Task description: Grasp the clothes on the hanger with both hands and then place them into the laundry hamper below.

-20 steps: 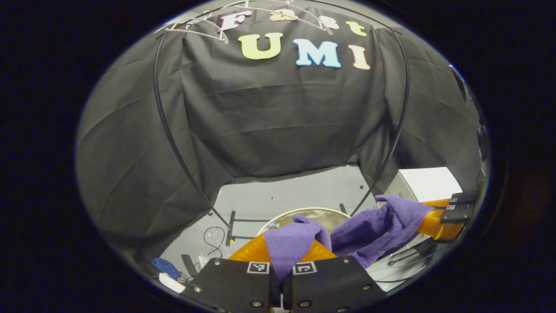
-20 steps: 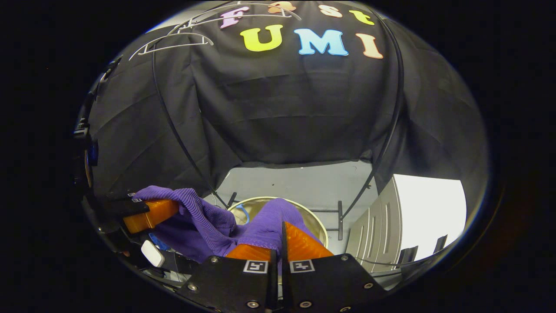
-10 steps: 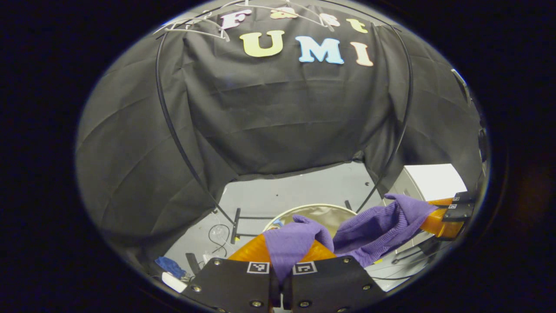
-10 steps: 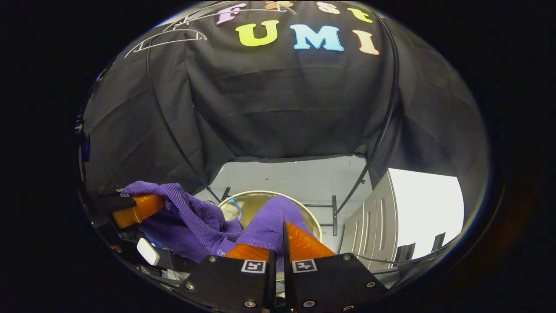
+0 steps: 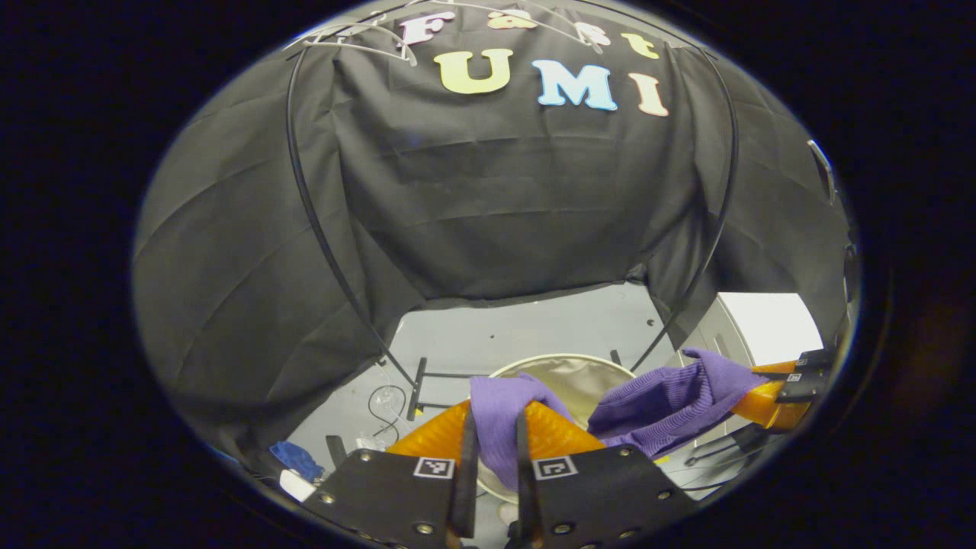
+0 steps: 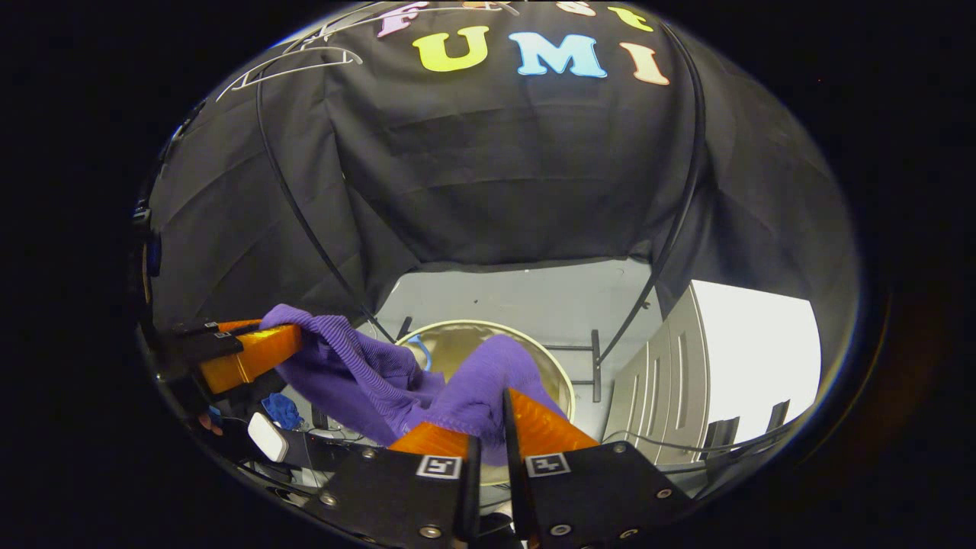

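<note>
Around the work area: black rack tube (image 5: 320,229) arching over the booth, white empty hangers (image 5: 358,47) at top, rack base bar (image 5: 418,387) on grey floor (image 5: 518,335), blue cloth scrap (image 5: 296,460) at lower left, white cabinet (image 6: 751,366) at right. Nothing between the purple garment (image 5: 663,404) and the round laundry hamper (image 5: 568,374) directly below it. Compared with the earlier frames: jaws of both grippers now slightly parted rather than pressed tight, hamper rim closer and more exposed. Left gripper (image 5: 496,427) pointed down toward the hamper, fabric fold between its barely open fingers; right gripper (image 6: 488,415) likewise angled down, narrowly open, fabric bunched between its fingers. Garment slung between the two, above the hamper mouth.
</note>
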Action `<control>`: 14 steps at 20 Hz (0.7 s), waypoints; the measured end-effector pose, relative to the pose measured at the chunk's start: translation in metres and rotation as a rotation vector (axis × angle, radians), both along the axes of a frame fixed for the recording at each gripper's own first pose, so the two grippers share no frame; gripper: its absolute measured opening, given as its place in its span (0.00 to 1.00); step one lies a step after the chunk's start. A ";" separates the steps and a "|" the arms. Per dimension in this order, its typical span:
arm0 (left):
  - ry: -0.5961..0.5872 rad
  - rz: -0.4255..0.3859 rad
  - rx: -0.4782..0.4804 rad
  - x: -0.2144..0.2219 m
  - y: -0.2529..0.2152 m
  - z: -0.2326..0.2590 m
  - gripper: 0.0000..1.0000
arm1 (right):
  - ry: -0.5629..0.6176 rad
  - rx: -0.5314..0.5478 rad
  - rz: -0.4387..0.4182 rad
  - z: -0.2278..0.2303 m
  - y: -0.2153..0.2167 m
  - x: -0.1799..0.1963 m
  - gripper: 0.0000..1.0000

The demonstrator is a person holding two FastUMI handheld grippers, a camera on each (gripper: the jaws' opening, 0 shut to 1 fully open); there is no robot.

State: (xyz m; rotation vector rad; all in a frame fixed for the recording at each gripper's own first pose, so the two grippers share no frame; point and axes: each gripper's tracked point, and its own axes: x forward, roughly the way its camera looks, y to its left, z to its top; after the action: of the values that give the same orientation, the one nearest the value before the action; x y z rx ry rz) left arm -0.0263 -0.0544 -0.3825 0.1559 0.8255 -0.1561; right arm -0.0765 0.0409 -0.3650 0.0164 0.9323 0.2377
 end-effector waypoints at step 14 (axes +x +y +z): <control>-0.084 0.006 0.020 0.001 0.005 0.025 0.94 | -0.074 0.017 -0.033 0.030 0.002 0.013 0.95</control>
State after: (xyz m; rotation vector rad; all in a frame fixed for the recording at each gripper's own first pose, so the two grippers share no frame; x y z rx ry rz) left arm -0.0251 -0.0490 -0.3573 0.1775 0.7434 -0.1353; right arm -0.0638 0.0432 -0.3354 0.0379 0.8554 0.2143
